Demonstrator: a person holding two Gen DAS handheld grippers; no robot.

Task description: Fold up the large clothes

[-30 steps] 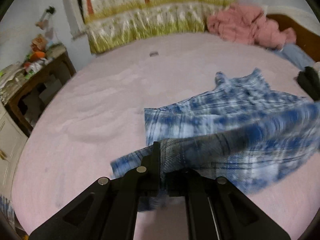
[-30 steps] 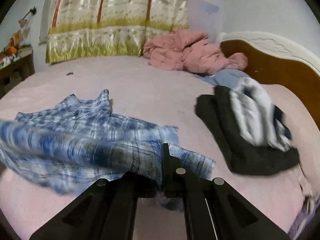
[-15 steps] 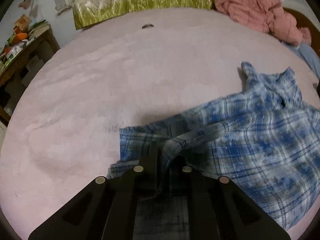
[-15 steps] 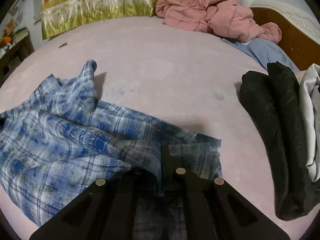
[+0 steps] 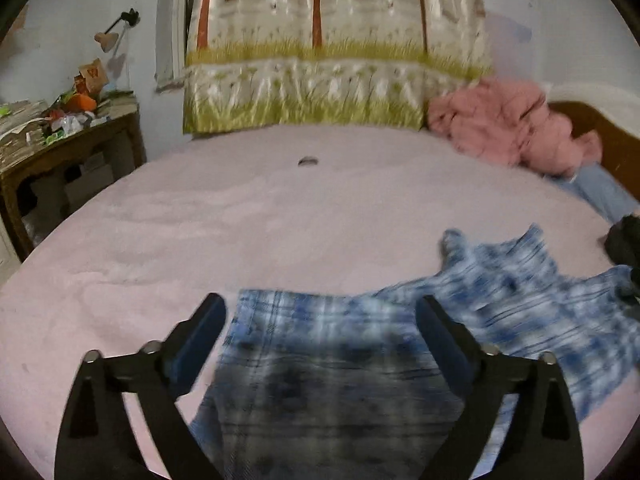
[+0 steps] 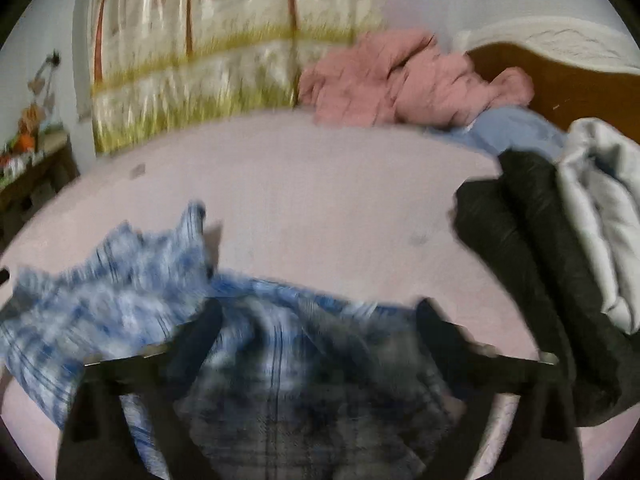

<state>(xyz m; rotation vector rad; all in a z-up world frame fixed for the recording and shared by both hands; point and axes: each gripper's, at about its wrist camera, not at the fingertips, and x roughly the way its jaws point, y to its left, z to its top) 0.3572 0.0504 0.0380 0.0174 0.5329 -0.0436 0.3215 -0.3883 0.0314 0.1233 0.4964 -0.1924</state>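
Fabric in blue-and-white plaid, a large cotton shirt (image 5: 400,344), lies spread and rumpled on the pale pink bedsheet (image 5: 240,220), its collar end standing up a little toward the far side. The black two-finger left gripper (image 5: 320,316) hangs just above the near edge of the shirt with its jaws wide apart, one finger over the sheet beside the cloth and the other over the plaid; nothing is pinched between them. From the right wrist view, which is blurred, the black two-finger right gripper (image 6: 320,316) is likewise spread wide over the shirt's other near part (image 6: 260,340), and no cloth sits between its fingers.

Just to the right of the shirt, apart from it, rests a folded stack of a black garment (image 6: 520,272) with a pale grey-white garment (image 6: 600,220) lying on top. Farther back, a crumpled pink blanket (image 5: 508,128) is heaped against the brown wooden headboard with a white top edge (image 6: 560,80), and a light blue cloth (image 6: 512,128) lies beside it. A curtain printed with tree trunks and yellow-green grass (image 5: 328,60) hangs behind the bed. At the left stands a dark wooden side table (image 5: 60,152) cluttered with papers and small things, a small wall lamp (image 5: 116,32) above it. A small dark object (image 5: 307,161), too small to make out, lies on the sheet near the curtain.
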